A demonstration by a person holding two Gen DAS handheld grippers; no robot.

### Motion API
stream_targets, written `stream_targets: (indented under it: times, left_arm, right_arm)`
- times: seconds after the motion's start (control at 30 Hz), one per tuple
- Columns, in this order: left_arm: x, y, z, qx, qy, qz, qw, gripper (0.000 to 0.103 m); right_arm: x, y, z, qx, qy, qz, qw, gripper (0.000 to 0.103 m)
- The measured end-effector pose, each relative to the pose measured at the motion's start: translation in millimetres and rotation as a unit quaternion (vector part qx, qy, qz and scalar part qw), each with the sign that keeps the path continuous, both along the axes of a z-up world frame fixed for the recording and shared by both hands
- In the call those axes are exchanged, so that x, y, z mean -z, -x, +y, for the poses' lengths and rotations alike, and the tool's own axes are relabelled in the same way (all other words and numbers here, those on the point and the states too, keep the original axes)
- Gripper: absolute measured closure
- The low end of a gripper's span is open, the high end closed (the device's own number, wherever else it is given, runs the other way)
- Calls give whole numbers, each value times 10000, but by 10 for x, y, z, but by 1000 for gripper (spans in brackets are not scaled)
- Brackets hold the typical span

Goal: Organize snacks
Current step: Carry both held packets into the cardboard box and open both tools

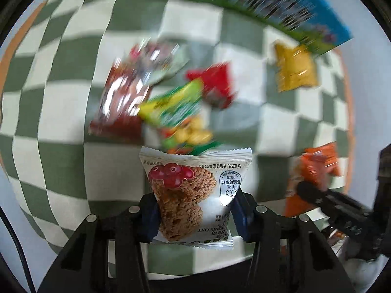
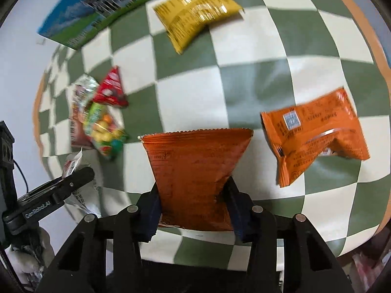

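My left tongs (image 1: pixel 194 210) pinch a glossy white crinkle-edged oat-cookie packet (image 1: pixel 193 190); my right tongs (image 2: pixel 194 204) clamp a matte rust-orange foil pouch (image 2: pixel 195 171) (both lifted) above the checkered cloth (image 2: pixel 244 85), whose far edge holds a printed box (image 2: pixel 97 7).

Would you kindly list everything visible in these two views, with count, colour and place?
cranberry oat packet: one, white, held in left tongs
dark orange packet: one, held in right tongs
bright orange packet: one, on cloth, right of the held one
yellow packet: one, far side of cloth
snack pile: several, red, brown, green, left on cloth
box: one, blue-green, far edge
checked cloth: one, green-white
left tongs: black, shut
right tongs: black, shut
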State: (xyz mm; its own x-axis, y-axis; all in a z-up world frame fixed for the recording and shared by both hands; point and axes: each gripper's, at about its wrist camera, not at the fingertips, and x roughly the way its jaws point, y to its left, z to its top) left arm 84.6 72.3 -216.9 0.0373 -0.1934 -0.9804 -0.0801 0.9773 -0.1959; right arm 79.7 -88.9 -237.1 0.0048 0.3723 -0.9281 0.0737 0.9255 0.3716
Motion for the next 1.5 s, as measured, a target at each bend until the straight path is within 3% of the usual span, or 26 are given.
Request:
stream_targets:
  times: [0.27, 0.3, 0.4, 0.57, 0.67, 0.83, 1.03, 1.23, 1.27, 1.33, 1.4, 1.5]
  left_arm:
    - [-746, -891, -89, 133, 651, -850, 9942, 57]
    - [-942, -1024, -22, 152, 642, -939, 9934, 57]
    - [-1175, -1429, -49, 188, 557, -1220, 9908, 57]
    - [-1443, -2177, 66, 109, 264, -1307, 9910, 57]
    - [-1295, -2620, 158, 45, 100, -1035, 9946, 57]
    - [-725, -3228, 359, -111, -196, -179, 9996, 57]
    - [-263, -3413, 433, -65, -373, 397, 9985, 57]
    - [-37, -3395, 410, 51, -483, 574, 9972, 57]
    - [-14, -3399, 406, 44, -471, 593, 9971, 55]
    - [47, -3388, 424, -90, -378, 644, 9972, 53]
    - [93, -3391, 408, -74, -295, 629, 9976, 41]
    - [108, -3364, 346, 13, -360, 569, 9977, 36]
  right_arm:
    - [-946, -585, -152, 176, -543, -772, 9954, 53]
    - [-1094, -708, -177, 198, -608, -906, 9938, 53]
    - [-1449, -1123, -185, 208, -697, -1264, 9893, 53]
    - [-1682, -1890, -88, 196, -739, -1554, 9849, 53]
    - [-1610, -2300, 56, 140, -758, -1485, 9859, 53]
    - [-1240, -2911, 395, -55, -761, -1065, 9914, 53]
    - [-791, -3151, 785, -415, -620, -599, 9954, 53]
    - [-478, -3231, 939, -635, -553, -234, 9962, 52]
    - [-446, -3258, 958, -657, -521, -137, 9964, 50]
    - [-371, -3287, 992, -766, -389, -31, 9963, 8]
    - [-353, -3297, 1005, -839, -195, -72, 9963, 4]
    - [-367, -3288, 1003, -900, -88, -115, 9958, 4]
